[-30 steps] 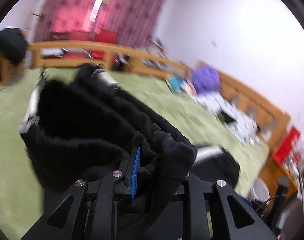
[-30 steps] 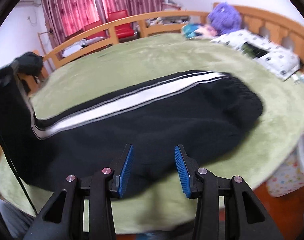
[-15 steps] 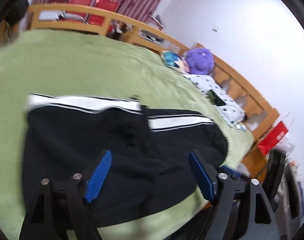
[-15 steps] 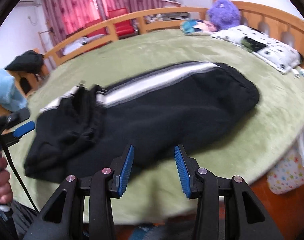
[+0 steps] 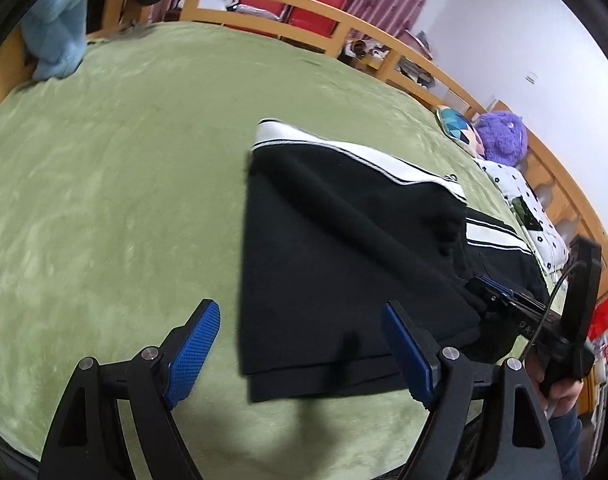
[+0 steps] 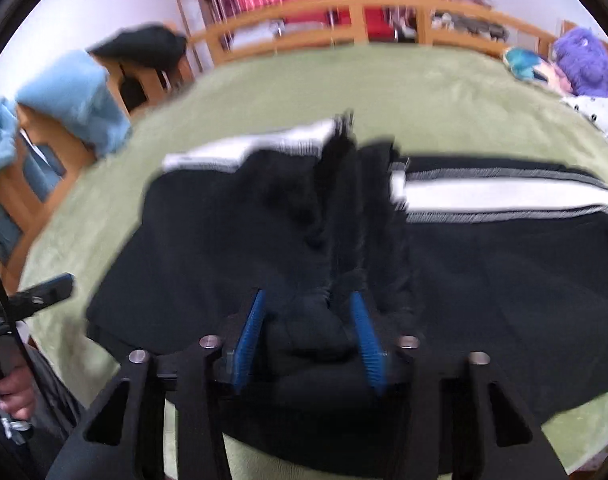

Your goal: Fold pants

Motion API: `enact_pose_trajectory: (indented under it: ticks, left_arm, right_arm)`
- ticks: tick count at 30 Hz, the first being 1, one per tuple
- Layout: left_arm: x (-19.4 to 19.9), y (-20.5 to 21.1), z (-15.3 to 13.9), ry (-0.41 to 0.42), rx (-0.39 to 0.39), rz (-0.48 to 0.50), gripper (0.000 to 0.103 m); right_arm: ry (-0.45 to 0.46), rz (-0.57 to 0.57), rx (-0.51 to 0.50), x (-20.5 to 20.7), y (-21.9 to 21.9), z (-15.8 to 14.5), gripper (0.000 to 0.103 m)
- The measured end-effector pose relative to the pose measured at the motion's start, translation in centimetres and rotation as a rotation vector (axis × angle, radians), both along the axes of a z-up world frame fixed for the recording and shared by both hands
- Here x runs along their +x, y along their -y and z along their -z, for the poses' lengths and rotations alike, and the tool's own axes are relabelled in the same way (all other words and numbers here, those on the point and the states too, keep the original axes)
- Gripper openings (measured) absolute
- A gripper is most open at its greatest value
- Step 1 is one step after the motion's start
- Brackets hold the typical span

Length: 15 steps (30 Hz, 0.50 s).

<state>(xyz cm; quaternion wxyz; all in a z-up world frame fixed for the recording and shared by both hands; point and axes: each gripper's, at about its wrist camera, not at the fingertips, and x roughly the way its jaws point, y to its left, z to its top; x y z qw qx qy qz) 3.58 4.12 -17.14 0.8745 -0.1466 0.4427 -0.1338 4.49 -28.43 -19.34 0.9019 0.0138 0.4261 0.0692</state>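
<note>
Left gripper (image 5: 300,348) fingers wide, empty; folded pants (image 5: 344,248) lie beneath on the bed (image 5: 116,168). Right gripper (image 6: 308,336) fingers closing on bunched pants fabric; view blurred, contact unclear.

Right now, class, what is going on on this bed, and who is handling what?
A person with a handheld gripper in each hand is folding black track pants with a white side stripe on a green blanket. The pants lie folded over, one end laid back across the rest. The left gripper hangs open over the near edge of the fold, holding nothing. The right gripper is closing its jaws around a bunch of the black fabric at the fold's middle.
</note>
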Motion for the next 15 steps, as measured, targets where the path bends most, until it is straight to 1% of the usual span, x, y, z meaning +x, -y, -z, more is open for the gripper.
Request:
enact_pose_trajectory:
  ticks: [1,2,4,5,6,8,9,10,11,12,13,14,15]
  left_arm:
    - [0.1,-0.1,0.2,-0.002,-0.006,0.0,0.081]
    - [0.4,0.2,0.2,-0.002,-0.012,0.002,0.081]
    - [0.4,-0.2,0.1,0.009,-0.038,0.011,0.081]
    - [0.4,-0.3,0.1,0.014,-0.051,0.015,0.081]
    - [0.4,-0.7,0.3,0.015,-0.063,0.02,0.081]
    - [0.9,-0.4,0.6,0.001,-0.091,0.032,0.081]
    - [1.1,-0.3,0.9,-0.008,-0.094,0.036,0.081]
    - [1.4,0.0,1.3,-0.019,-0.091,0.038,0.081]
    - [1.6,0.2,1.7,-0.03,-0.084,0.041,0.081]
    - [1.7,0.3,2.0,-0.04,-0.074,0.043,0.081]
    - [2.1,0.6,2.8,-0.067,-0.037,0.038,0.081]
    - [2.3,0.8,3.5,-0.091,-0.002,0.036,0.081]
    - [2.4,1.0,3.9,-0.107,0.017,0.039,0.081]
  right_arm:
    - [0.036,-0.028,-0.041,-0.5,-0.3,-0.4,0.015]
    - [0.082,-0.026,-0.023,-1.3,0.1,-1.2,0.014]
    - [0.131,0.016,0.06,-2.4,2.3,-2.8,0.014]
    - [0.132,0.049,0.095,-2.8,3.4,-3.3,0.013]
    - [0.128,0.071,0.107,-3.1,4.1,-3.5,0.013]
    - [0.109,0.098,0.078,-3.5,4.5,-3.0,0.013]
    - [0.071,0.086,0.062,-3.4,4.1,-2.1,0.013]
    - [0.015,0.067,0.04,-2.9,3.3,-0.9,0.014]
    - [-0.033,0.044,0.008,-2.5,2.4,0.3,0.016]
    - [-0.045,0.031,-0.042,-2.5,1.7,0.9,0.017]
    - [-0.034,0.015,-0.088,-2.5,1.1,0.8,0.017]
    - [-0.021,-0.006,-0.112,-2.6,0.7,0.4,0.02]
    - [-0.012,-0.021,-0.107,-2.7,0.8,-0.3,0.021]
